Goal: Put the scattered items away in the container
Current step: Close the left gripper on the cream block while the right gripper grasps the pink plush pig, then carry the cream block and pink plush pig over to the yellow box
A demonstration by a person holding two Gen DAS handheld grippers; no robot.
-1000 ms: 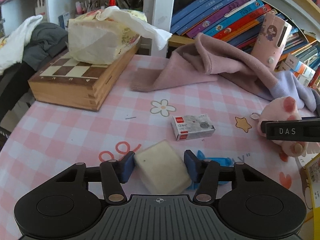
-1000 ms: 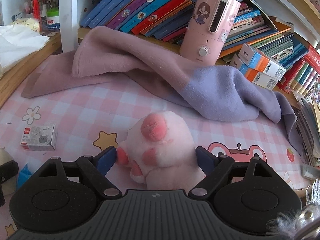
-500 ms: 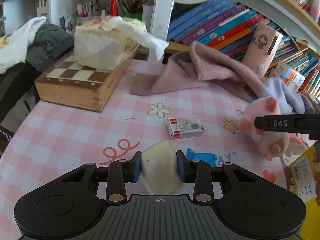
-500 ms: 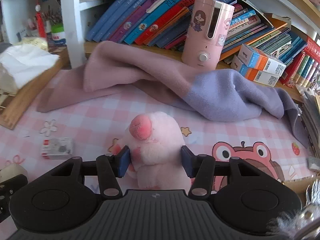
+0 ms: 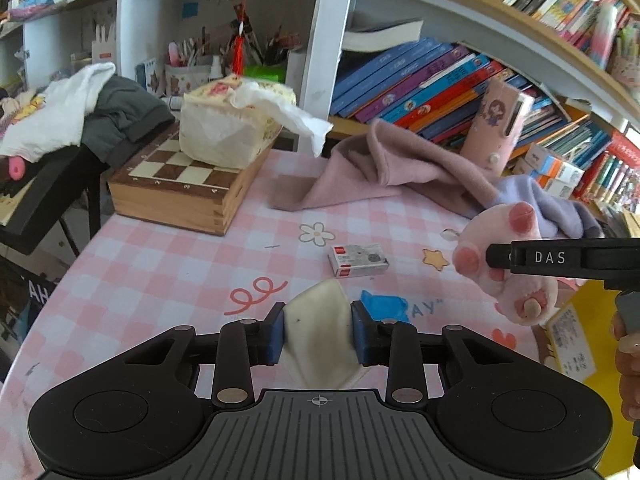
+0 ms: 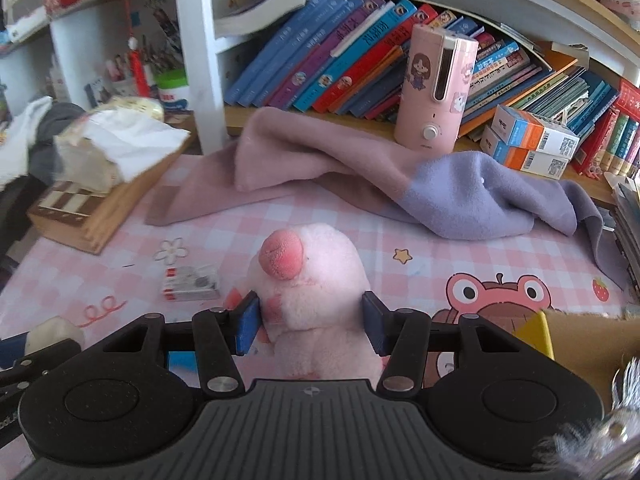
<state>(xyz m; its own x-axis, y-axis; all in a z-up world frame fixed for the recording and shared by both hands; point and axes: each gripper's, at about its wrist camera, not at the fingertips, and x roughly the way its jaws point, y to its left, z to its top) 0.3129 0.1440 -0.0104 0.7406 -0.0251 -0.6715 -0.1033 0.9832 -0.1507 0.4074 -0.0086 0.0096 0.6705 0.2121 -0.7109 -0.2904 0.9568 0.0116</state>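
My left gripper [image 5: 318, 332] is shut on a cream sponge-like block [image 5: 316, 324] and holds it above the pink checked table [image 5: 160, 272]. My right gripper [image 6: 311, 322] is shut on a pink plush paw toy [image 6: 308, 280], lifted off the table; the toy also shows in the left wrist view [image 5: 500, 256], with the right gripper's finger across it. A small red-and-grey box [image 5: 358, 260] lies on the table, also in the right wrist view [image 6: 190, 283]. A blue item [image 5: 382, 304] lies beside the block. A yellow container edge [image 5: 572, 340] sits at the right, also in the right wrist view [image 6: 540, 334].
A wooden chess box [image 5: 180, 188] with a tissue pack [image 5: 232, 128] stands at the back left. A pink-and-purple towel [image 6: 360, 172] lies across the back. A pink bottle [image 6: 436, 88] and books [image 6: 340, 52] line the shelf. Orange-blue boxes [image 6: 528, 140] sit at the right.
Both grippers closed on their items and lifted them. The block and the plush toy rose off the table, and both cameras moved up and back.
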